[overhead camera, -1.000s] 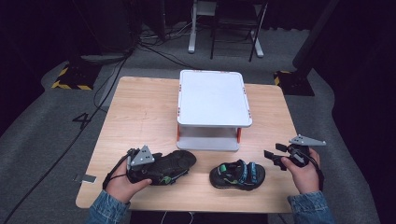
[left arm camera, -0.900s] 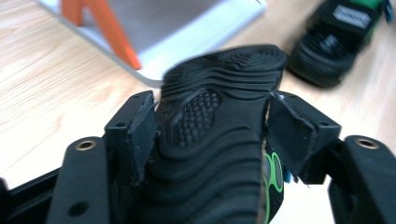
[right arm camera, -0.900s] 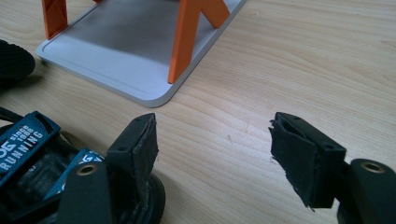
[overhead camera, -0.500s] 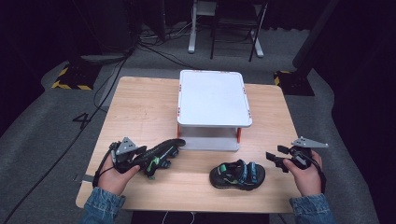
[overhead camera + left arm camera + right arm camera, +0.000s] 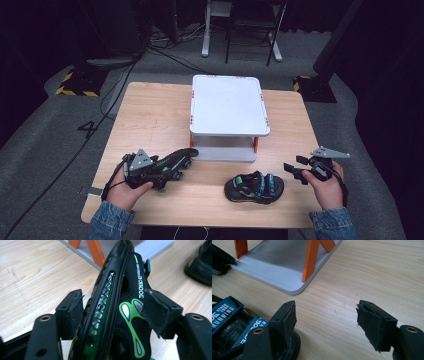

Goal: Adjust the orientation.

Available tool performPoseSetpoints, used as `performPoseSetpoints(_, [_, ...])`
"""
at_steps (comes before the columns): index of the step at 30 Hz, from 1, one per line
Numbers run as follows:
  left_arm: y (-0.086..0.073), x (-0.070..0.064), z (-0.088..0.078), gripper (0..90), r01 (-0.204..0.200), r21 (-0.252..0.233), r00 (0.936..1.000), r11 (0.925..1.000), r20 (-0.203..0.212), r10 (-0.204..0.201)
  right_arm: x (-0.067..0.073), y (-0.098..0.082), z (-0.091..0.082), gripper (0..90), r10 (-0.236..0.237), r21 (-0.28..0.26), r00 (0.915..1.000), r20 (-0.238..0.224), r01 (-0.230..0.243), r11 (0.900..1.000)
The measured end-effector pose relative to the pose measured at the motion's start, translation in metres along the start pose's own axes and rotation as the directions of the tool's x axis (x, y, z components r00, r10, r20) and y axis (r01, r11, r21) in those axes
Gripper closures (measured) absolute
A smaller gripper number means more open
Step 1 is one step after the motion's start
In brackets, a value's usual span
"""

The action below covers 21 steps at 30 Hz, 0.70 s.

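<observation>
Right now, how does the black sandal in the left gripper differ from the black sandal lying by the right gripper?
The black and green sandal is tipped on its edge between the left gripper's jaws, toe toward the white two-tier stand; the black sandal with blue straps lies flat, sole down, on the wooden table. The first sits between jaws; the second lies free beside the open right gripper. Both look like one pair.

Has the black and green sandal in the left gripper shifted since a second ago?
Yes. The black and green sandal swung from lying flat to on edge, toe toward the white two-tier shelf. Left gripper jaws just reopened, sandal between them.
</observation>
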State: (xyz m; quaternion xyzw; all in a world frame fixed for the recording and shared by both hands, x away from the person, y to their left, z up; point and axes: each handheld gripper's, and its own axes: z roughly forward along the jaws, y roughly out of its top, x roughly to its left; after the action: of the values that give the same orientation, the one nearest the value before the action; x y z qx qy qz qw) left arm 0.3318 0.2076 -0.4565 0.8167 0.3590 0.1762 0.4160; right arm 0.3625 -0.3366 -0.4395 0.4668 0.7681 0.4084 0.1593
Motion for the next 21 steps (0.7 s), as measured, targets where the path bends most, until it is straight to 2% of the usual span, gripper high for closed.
performPoseSetpoints(3, [-0.001,0.001,0.003,28.0,-0.005,0.01,1.0,0.9999,-0.007,0.005,0.0,0.0,0.001,32.4,-0.001,-0.003,1.0,0.0,0.001,1.0])
performPoseSetpoints(5, [-0.003,0.001,0.006,25.6,0.021,0.025,0.9997,0.9995,0.012,-0.022,0.001,0.0,0.001,32.3,-0.006,0.005,1.0,-0.001,0.006,1.0])
performPoseSetpoints(7, [-0.005,0.001,0.012,25.5,0.071,0.05,0.997,0.9962,0.028,-0.072,0.002,-0.001,0.002,32.3,-0.01,0.006,0.9999,-0.002,0.01,1.0])
performPoseSetpoints(8, [-0.005,0.002,0.014,25.5,0.078,0.055,0.9964,0.9955,0.029,-0.079,0.002,-0.001,0.002,32.3,-0.01,0.006,0.9999,-0.002,0.01,1.0])
performPoseSetpoints(10, [-0.006,0.003,0.016,26.7,0.072,0.057,0.9967,0.9957,0.032,-0.074,0.003,-0.002,0.003,32.3,-0.009,0.012,1.0,-0.002,0.009,1.0])
performPoseSetpoints(11, [-0.005,0.004,0.016,30.3,0.047,0.065,0.9984,0.9968,0.028,-0.049,0.003,-0.003,0.003,32.2,-0.009,0.015,1.0,-0.003,0.009,1.0])
performPoseSetpoints(12, [-0.005,0.004,0.016,32.2,0.047,0.065,0.9984,0.9968,0.028,-0.049,0.003,-0.003,0.003,32.2,-0.009,0.015,1.0,-0.003,0.009,1.0])
performPoseSetpoints(13, [-0.004,0.003,0.016,32.2,0.024,0.075,0.9997,0.9969,0.005,-0.024,0.003,-0.003,0.003,32.2,-0.011,0.014,0.9999,-0.004,0.011,1.0])
performPoseSetpoints(14, [-0.003,0.002,0.016,36.0,0.007,0.083,0.9999,0.9965,-0.01,-0.006,0.003,-0.004,0.002,32.1,-0.006,0.015,1.0,0.0,0.006,1.0])
performPoseSetpoints(16, [-0.001,0.001,0.015,48.2,-0.03,0.1,0.9984,0.9945,-0.044,0.035,0.003,-0.004,0.001,32.1,-0.005,0.011,1.0,0.002,0.005,1.0])
performPoseSetpoints(18, [0.001,0.001,0.012,54.1,-0.028,0.087,0.9979,0.9958,-0.055,0.033,0.003,-0.005,0.001,32.1,-0.003,0.012,1.0,0.002,0.003,1.0])
performPoseSetpoints(19, [0.003,0.0,0.009,54.1,-0.01,0.077,0.9986,0.997,-0.052,0.014,0.002,-0.005,0.0,32.0,-0.002,0.012,1.0,0.002,0.002,1.0])
performPoseSetpoints(21, [0.006,-0.003,0.005,56.8,-0.005,0.067,0.9984,0.9978,-0.055,0.009,0.001,-0.005,0.0,32.0,0.001,0.013,1.0,0.003,-0.001,1.0])
